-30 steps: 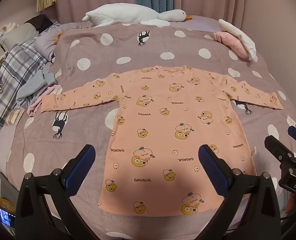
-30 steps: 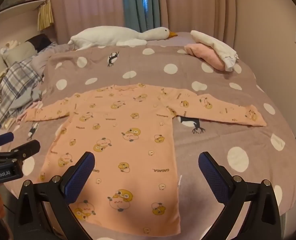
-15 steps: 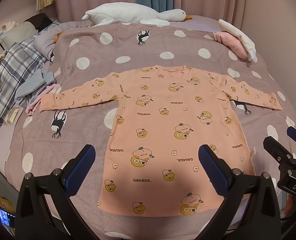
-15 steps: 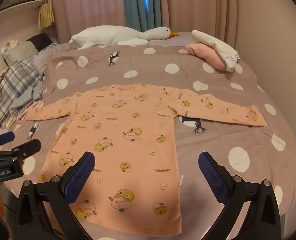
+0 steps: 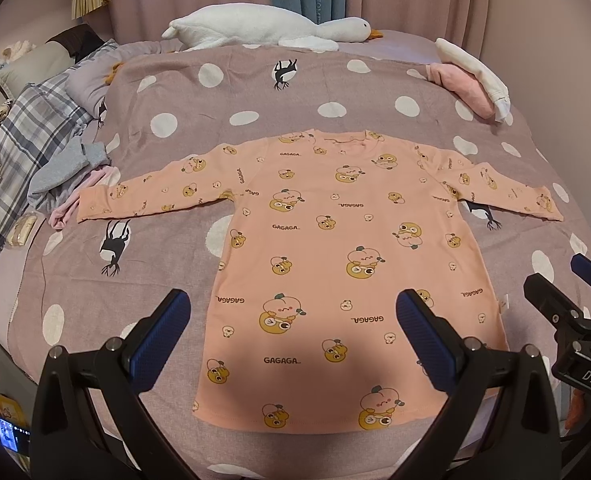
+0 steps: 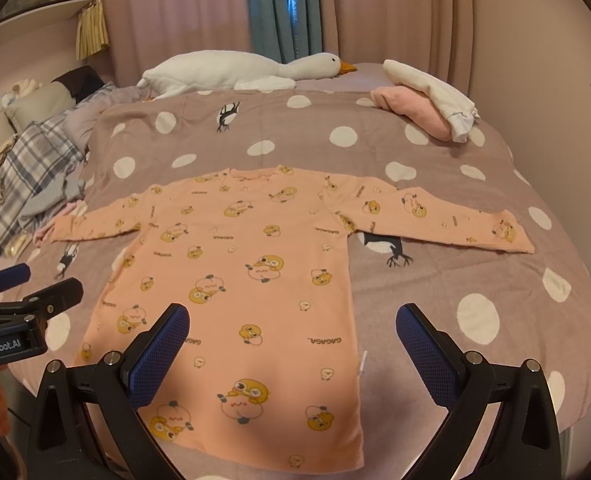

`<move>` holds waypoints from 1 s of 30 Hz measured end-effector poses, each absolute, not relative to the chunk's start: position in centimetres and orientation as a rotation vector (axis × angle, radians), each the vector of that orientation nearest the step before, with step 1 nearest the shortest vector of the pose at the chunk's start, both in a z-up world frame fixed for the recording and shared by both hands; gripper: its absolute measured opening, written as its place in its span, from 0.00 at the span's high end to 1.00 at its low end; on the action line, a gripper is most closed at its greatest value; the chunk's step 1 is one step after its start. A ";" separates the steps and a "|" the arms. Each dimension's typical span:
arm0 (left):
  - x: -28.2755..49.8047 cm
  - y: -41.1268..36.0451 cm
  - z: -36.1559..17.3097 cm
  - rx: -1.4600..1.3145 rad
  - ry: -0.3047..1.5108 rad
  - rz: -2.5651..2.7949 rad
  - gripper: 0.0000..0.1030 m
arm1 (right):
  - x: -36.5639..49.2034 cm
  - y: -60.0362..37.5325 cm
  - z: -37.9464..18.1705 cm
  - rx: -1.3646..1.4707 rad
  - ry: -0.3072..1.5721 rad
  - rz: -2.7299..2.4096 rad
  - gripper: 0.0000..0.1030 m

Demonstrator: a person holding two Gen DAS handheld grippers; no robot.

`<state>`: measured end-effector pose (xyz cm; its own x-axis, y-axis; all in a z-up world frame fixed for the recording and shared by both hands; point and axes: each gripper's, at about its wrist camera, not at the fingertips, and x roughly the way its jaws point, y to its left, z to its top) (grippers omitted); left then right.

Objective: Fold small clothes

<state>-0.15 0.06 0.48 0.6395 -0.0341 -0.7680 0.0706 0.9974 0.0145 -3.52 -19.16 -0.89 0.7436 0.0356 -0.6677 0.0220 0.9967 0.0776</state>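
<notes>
- Two grippers are held above the near edge of the bed.
- Left gripper (image 5: pixel 291 316): jaws are spread wide, nothing is gripped.
- Peach shirt (image 5: pixel 335 264) is laid flat on the dotted blanket (image 5: pixel 255 92), sleeves stretched out.
- Right gripper (image 6: pixel 291 332): jaws are wide apart, nothing is held.

"GAGAGA" is printed many times over the peach shirt (image 5: pixel 347 264), some upside down. At nine o'clock in the right wrist view, the left gripper (image 6: pixel 27 284) reads "GenRobot.AI". At three o'clock in the left wrist view, the right gripper (image 5: pixel 571 284) shows "DAS".
</notes>
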 end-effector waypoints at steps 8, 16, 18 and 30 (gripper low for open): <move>-0.1 0.0 0.5 0.045 0.874 -0.058 0.00 | -3.5 -19.2 -0.9 0.083 0.732 0.008 0.01; -0.1 -0.1 0.3 0.045 0.875 -0.059 0.00 | -3.6 -19.2 -0.8 0.083 0.732 0.009 0.01; -0.1 -0.2 0.3 0.045 0.875 -0.059 0.00 | -3.6 -19.1 -0.8 0.080 0.732 0.008 0.01; -0.1 -0.2 0.3 0.045 0.875 -0.058 0.00 | -3.5 -19.2 -0.8 0.082 0.731 0.008 0.01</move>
<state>-0.12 -0.17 0.33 0.6397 -0.0329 -0.7679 0.0696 0.9975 0.0152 -3.54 -19.24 -0.85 0.7445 0.0363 -0.6666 0.0210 0.9968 0.0777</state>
